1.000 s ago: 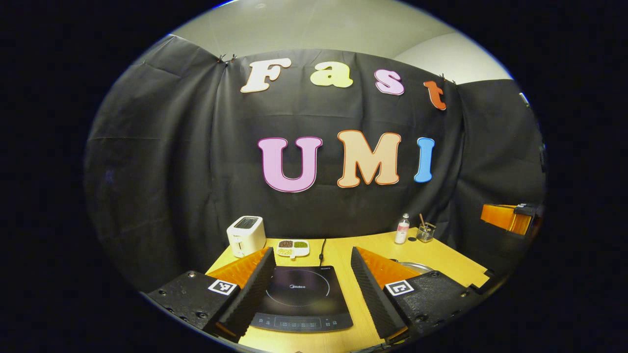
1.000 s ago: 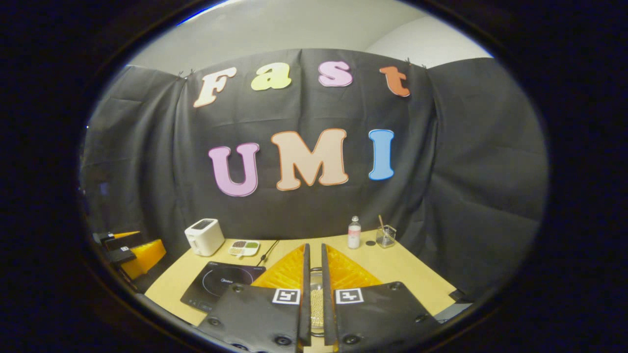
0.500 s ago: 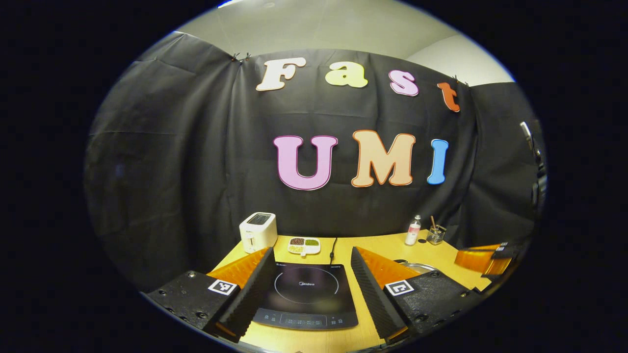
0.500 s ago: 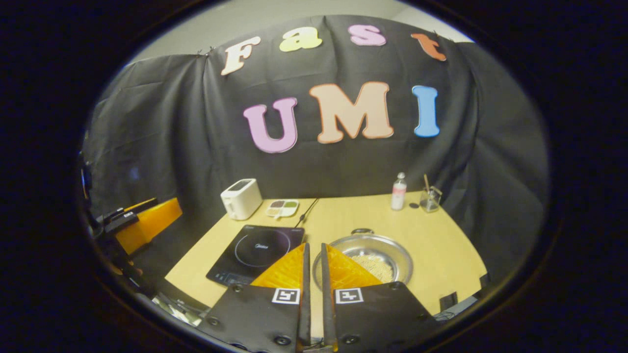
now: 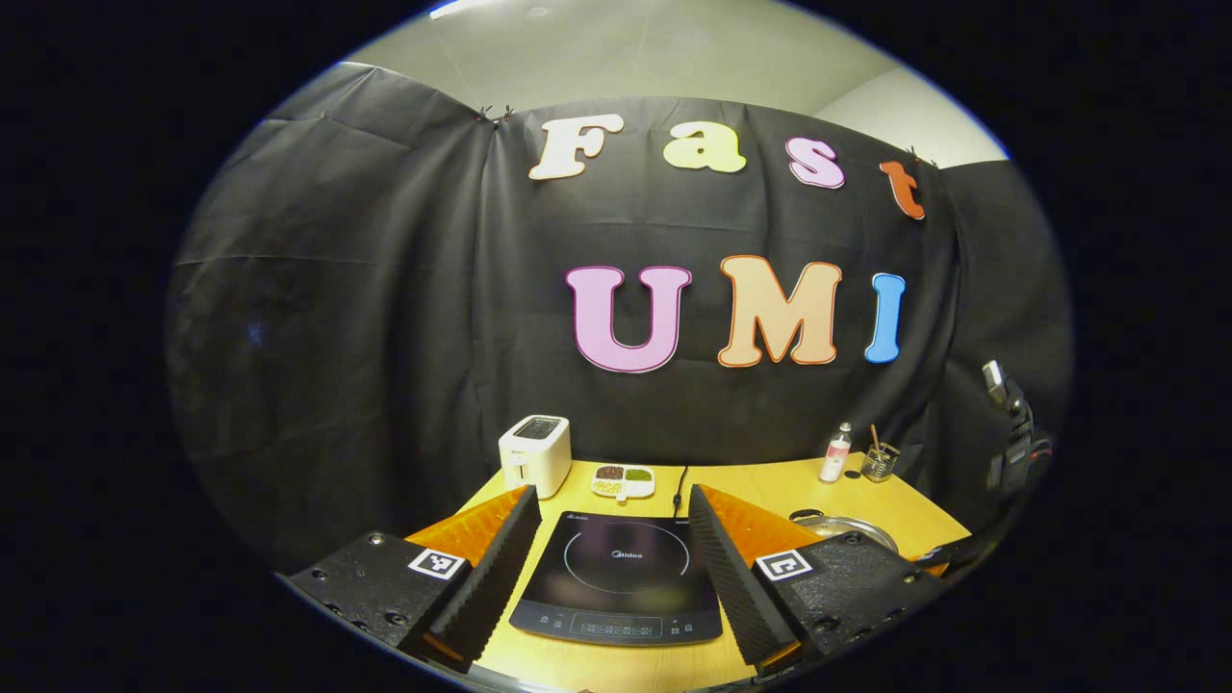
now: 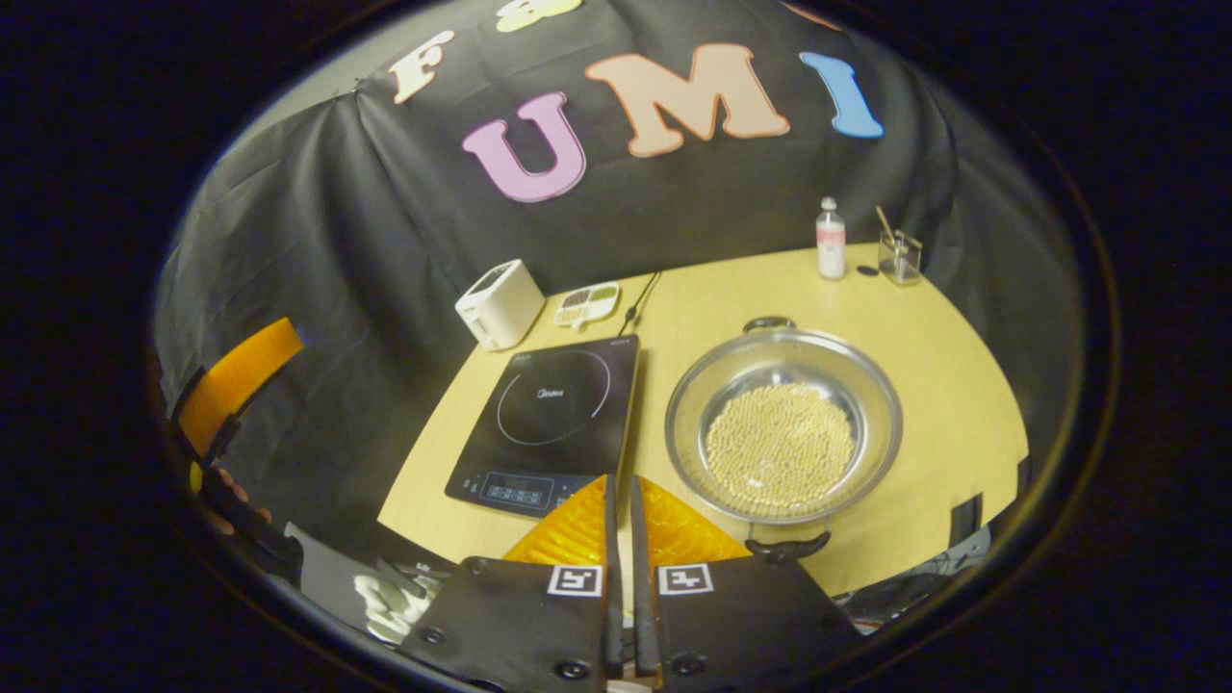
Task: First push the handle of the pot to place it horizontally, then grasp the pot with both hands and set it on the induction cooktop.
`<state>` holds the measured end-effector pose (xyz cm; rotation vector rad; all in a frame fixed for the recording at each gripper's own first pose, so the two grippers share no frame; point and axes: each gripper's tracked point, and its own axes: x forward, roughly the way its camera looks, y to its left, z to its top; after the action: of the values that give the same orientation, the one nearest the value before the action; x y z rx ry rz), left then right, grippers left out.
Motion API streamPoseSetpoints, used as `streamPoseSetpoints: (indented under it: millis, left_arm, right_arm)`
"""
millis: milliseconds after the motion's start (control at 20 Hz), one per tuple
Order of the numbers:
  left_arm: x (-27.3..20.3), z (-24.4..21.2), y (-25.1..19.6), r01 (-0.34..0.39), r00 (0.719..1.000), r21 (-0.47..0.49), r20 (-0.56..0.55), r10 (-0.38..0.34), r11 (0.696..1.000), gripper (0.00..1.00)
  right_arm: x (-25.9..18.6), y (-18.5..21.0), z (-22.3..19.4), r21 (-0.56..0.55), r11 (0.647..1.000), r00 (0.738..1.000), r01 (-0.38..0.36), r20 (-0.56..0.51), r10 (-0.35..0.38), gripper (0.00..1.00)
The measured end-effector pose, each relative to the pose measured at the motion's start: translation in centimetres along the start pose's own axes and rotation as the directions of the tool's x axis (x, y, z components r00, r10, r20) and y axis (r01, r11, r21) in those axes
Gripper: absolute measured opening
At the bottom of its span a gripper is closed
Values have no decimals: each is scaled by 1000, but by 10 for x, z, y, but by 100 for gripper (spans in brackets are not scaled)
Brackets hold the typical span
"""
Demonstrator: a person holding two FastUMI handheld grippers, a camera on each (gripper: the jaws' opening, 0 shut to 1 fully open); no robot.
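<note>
While the left claw (image 5: 611, 563) gapes wide above the induction cooktop (image 5: 619, 577), the nearly closed right claw (image 6: 623, 539) hovers empty beside the steel pot (image 6: 784, 423) of pale beans (image 6: 780, 448) on the desk (image 6: 948, 385).

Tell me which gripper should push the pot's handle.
Right. The right gripper, fingers nearly closed, hangs just beside the near handle of the pot. The left gripper is open and faces the induction cooktop, with the pot off to its side.

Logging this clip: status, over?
Left gripper open above cooktop. Right gripper shut, empty, near pot. Pot on table, handles untouched.
</note>
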<state>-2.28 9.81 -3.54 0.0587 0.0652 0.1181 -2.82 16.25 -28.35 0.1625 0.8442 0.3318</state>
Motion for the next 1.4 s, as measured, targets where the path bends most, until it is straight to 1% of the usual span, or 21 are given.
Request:
streamPoseSetpoints:
  millis: [50, 100, 150, 200, 350, 400, 550, 750, 800, 850, 900, 950, 1000, 1050, 1100, 1150, 1200, 1250, 1300, 1350, 1400]
  left_arm:
    - [0, 0, 2, -3, 1000, 0, 4, 3, 1000, 94]
    - [0, 1, 3, -6, 1000, -1, 7, 6, 1000, 94]
    - [-1, 1, 4, -10, 1000, 0, 8, 10, 1000, 94]
    - [0, 1, 6, -14, 1000, 5, 12, 14, 1000, 89]
    - [1, 2, 12, -25, 999, 24, 19, 25, 999, 94]
    - [3, 2, 15, -30, 999, 31, 17, 30, 999, 89]
    - [7, -2, 24, -48, 999, 39, 8, 48, 998, 89]
    - [11, -8, 32, -55, 998, 43, -7, 55, 998, 89]
    - [14, -9, 32, -49, 999, 38, -10, 49, 998, 94]
    - [17, -13, 30, -42, 999, 32, -17, 43, 999, 89]
    - [20, -16, 29, -39, 999, 25, -25, 39, 999, 89]
    - [23, -18, 29, -35, 999, 19, -33, 36, 999, 94]
    - [25, -19, 26, -26, 999, 12, -36, 27, 1000, 90]
    - [28, -20, 24, -22, 999, 9, -35, 22, 1000, 94]
    - [31, -19, 23, -21, 999, 8, -35, 22, 1000, 90]
    - [35, -20, 21, -19, 999, 9, -34, 19, 1000, 94]
    - [39, -20, 19, -17, 999, 14, -38, 17, 1000, 94]
    - [41, -22, 16, -16, 999, 19, -40, 16, 1000, 94]
    - [45, -22, 13, -19, 999, 22, -46, 20, 1000, 89]
    - [48, -22, 9, -21, 999, 20, -49, 22, 1000, 94]
    - [51, -21, 4, -24, 998, 18, -51, 25, 1000, 95]
  right_arm:
    - [6, -2, -8, 13, 1000, 999, -1, -35, 1, 0]
    - [11, -8, -17, 25, 1000, 997, 6, -72, -4, 7]
    - [17, -11, -26, 43, 999, 994, 13, -110, -8, 7]
    - [23, -14, -35, 63, 998, 989, 17, -148, -7, 7]
    - [37, -22, -57, 139, 990, 969, 38, -247, -3, 7]
    - [41, -24, -62, 153, 987, 962, 52, -273, -9, 7]
    - [60, -40, -77, 149, 983, 942, 104, -332, -49, 7]
    - [70, -56, -91, 143, 976, 919, 166, -383, -100, 7]
    - [72, -60, -93, 144, 973, 915, 179, -387, -111, 7]
    - [75, -65, -94, 145, 970, 911, 197, -393, -126, 7]
    - [76, -69, -97, 151, 965, 906, 213, -401, -137, 7]
    - [78, -73, -97, 160, 962, 904, 223, -403, -143, 7]
    - [78, -77, -97, 160, 959, 902, 234, -404, -152, 7]
    - [77, -84, -97, 153, 957, 898, 246, -407, -166, 0]
    - [76, -90, -97, 142, 956, 893, 256, -413, -178, 0]
    - [74, -97, -98, 131, 954, 887, 269, -420, -193, 0]
    - [73, -100, -98, 129, 954, 884, 270, -427, -192, 7]
    - [73, -102, -97, 142, 954, 883, 266, -432, -182, 5]
    - [73, -104, -97, 146, 954, 883, 262, -436, -176, 3]
    - [74, -107, -96, 143, 954, 880, 262, -441, -176, 3]
    - [76, -115, -95, 135, 954, 877, 266, -446, -182, 3]
